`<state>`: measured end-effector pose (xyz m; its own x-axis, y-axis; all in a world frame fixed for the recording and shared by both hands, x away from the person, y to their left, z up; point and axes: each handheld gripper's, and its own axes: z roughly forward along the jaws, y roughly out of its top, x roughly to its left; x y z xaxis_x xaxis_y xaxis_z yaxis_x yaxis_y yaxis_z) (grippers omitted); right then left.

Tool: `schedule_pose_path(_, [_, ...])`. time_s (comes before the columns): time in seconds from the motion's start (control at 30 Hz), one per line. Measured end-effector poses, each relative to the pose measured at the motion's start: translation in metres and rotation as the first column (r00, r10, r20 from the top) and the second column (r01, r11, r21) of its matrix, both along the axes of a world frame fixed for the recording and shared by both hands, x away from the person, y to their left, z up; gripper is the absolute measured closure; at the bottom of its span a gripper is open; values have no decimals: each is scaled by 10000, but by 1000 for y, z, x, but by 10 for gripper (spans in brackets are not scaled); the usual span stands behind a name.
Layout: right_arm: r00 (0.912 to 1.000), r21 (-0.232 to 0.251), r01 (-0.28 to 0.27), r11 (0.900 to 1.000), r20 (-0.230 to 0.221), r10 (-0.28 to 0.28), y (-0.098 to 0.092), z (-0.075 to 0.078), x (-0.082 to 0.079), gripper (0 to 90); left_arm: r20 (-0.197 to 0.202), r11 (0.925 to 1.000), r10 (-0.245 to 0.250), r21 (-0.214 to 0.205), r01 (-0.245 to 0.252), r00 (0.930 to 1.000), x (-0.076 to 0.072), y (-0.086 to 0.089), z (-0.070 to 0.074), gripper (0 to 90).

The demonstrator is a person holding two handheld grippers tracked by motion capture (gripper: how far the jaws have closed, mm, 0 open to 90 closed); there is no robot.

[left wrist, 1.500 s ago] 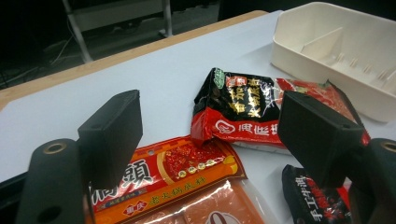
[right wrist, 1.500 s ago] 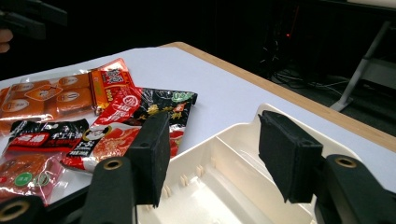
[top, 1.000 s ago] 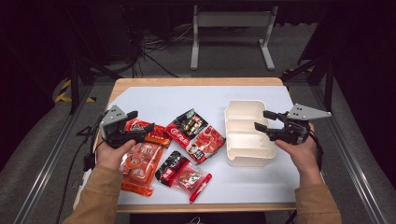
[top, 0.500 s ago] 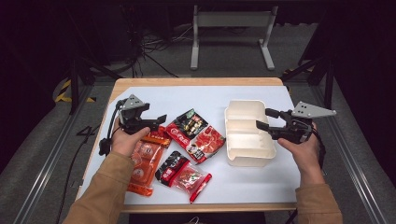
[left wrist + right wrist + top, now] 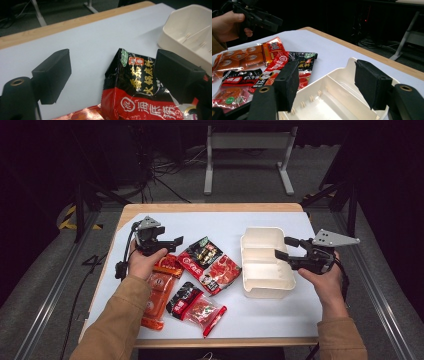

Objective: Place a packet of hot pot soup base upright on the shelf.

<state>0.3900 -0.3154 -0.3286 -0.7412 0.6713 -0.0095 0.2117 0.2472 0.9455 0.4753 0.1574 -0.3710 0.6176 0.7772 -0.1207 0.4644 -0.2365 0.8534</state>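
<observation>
Table (image 5: pixel 235 220) | packets (image 5: pixel 210 265) beside tray (image 5: pixel 265 262) | left tongs (image 5: pixel 110 75) agape | right tongs (image 5: pixel 324 82) agape

Bench (image 5: pixel 230 222): compartment tray (image 5: pixel 265 262) at 3 o'clock. Sauce packet (image 5: pixel 202 254) centre, w/ second packet (image 5: pixel 220 272) just beside at 4 o'clock. Flat packs (image 5: pixel 160 292) at 8 o'clock; small pouches (image 5: pixel 197 307) at 6 o'clock, near front edge. Tray well apart from flat packs.
</observation>
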Motion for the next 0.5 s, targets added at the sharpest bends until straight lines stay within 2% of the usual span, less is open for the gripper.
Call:
schedule_pose_path(0.1, [9999,-23,-38,10000,-94,37,-1,-2,0,388,-365,9993,210,317,-199,9991,4,-5,-8,111])
schedule_pose_path(0.2, [9997,-93,-47,9999,-222,45,0,-4,1,389,-687,9988,75,496,-41,9976,7,-12,-15,131])
schedule_pose_path(0.27, [9997,-138,-56,9999,-251,53,1,-4,1,394,-757,9980,-50,621,98,9971,8,-14,-17,142])
schedule_pose_path(0.3, [9996,-178,-60,9998,-294,55,1,-5,1,394,-1134,9983,-164,536,226,9934,9,-18,-23,153])
schedule_pose_path(0.33, [9996,-178,-60,9998,-294,55,1,-5,1,394,-1134,9983,-164,536,226,9934,9,-18,-23,153])
schedule_pose_path(0.43, [9993,-259,5,9997,-364,-14,1,-6,1,386,-1722,9961,-291,769,429,9846,12,-22,-32,161])
schedule_pose_path(0.5, [9993,-271,9,9996,-378,-19,2,-6,1,377,-1929,9973,-264,629,392,9809,11,-22,-40,190])
